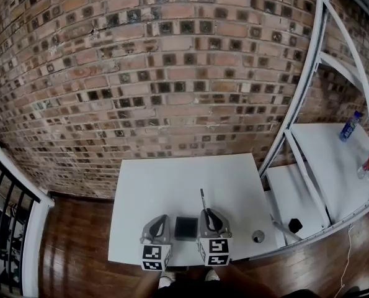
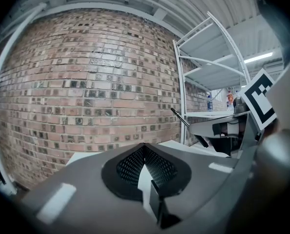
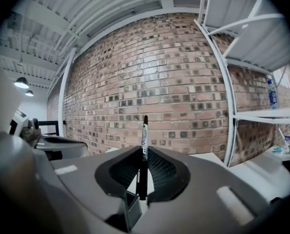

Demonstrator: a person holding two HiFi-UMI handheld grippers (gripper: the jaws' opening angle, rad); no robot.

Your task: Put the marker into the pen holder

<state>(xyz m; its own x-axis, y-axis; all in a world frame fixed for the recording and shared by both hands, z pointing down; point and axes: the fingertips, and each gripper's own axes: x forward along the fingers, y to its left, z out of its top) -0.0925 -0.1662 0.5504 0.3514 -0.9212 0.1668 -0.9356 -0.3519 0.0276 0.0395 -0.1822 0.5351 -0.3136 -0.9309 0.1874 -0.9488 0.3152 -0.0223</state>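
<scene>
In the head view a black square pen holder stands on the white table near its front edge, between my two grippers. My right gripper is just right of the holder, shut on a black marker that sticks forward past its tips. The right gripper view shows the marker clamped upright between the jaws, cap end toward the brick wall. My left gripper sits just left of the holder, shut and holding nothing. The holder is hidden in both gripper views.
A small round grey object lies on the table's right front corner. A white shelf rack stands to the right, holding bottles and a black item. Beyond the table is a brick wall; a black railing stands at far left.
</scene>
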